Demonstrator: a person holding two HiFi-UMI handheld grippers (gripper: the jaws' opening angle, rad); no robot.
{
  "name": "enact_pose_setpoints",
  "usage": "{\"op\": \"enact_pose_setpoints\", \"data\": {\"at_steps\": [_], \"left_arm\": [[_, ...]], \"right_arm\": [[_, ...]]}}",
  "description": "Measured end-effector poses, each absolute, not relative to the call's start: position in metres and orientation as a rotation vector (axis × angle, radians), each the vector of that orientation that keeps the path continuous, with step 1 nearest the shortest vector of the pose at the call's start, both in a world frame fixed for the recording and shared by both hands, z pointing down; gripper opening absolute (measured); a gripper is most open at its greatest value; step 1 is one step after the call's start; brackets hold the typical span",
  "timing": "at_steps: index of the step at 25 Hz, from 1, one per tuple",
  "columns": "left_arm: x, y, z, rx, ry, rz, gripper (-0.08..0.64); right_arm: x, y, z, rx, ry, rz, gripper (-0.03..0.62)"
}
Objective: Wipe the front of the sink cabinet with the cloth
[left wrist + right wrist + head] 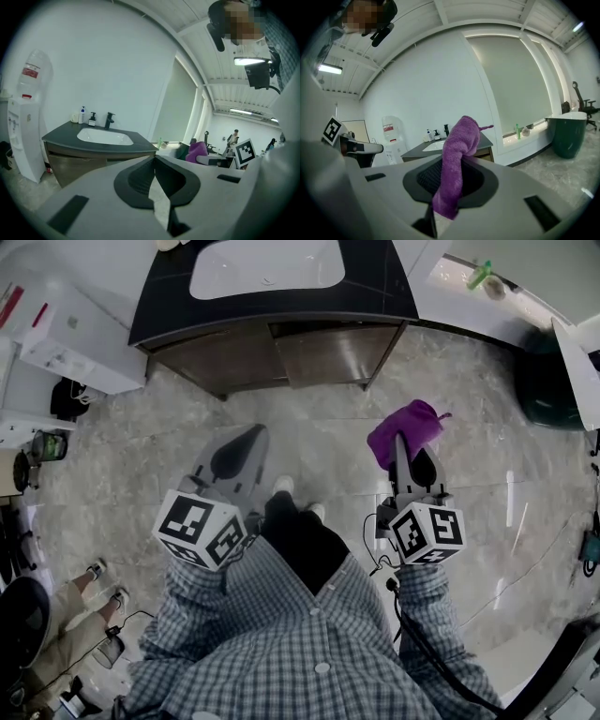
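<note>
The sink cabinet (281, 351) has a brown wooden front under a black top with a white basin (267, 266). It stands ahead of me across the marble floor, and also shows in the left gripper view (75, 161) and small in the right gripper view (483, 152). My right gripper (405, 448) is shut on a purple cloth (405, 427) that sticks up between the jaws (457, 159). My left gripper (239, 451) is shut with nothing in it (154, 180). Both are held well short of the cabinet.
A white water dispenser (23, 136) stands left of the cabinet. Soap bottles (86, 117) and a black tap (109, 120) sit on the top. A dark green tub (548, 381) is at the right. A person (56, 615) sits at the lower left.
</note>
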State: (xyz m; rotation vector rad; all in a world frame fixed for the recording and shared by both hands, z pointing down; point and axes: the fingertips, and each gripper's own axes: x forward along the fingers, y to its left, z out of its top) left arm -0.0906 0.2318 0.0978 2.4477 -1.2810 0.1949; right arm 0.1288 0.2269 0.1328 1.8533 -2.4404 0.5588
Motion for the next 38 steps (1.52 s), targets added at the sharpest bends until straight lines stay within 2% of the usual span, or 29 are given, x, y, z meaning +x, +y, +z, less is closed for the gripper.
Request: {"op": "enact_pose_setpoints", "data": {"at_steps": [17,38], "left_arm": [[-0.087,0.211,0.073,2.563,-1.131,0.179,0.011],[-0.094,0.190,0.079,2.584,-1.105,0.194,0.011]], "right_arm": [[0.081,0.221,0.101,1.862,-2.515,0.553,0.077],[0.066,0.211,0.122,1.809,-2.414,0.555,0.077]]}}
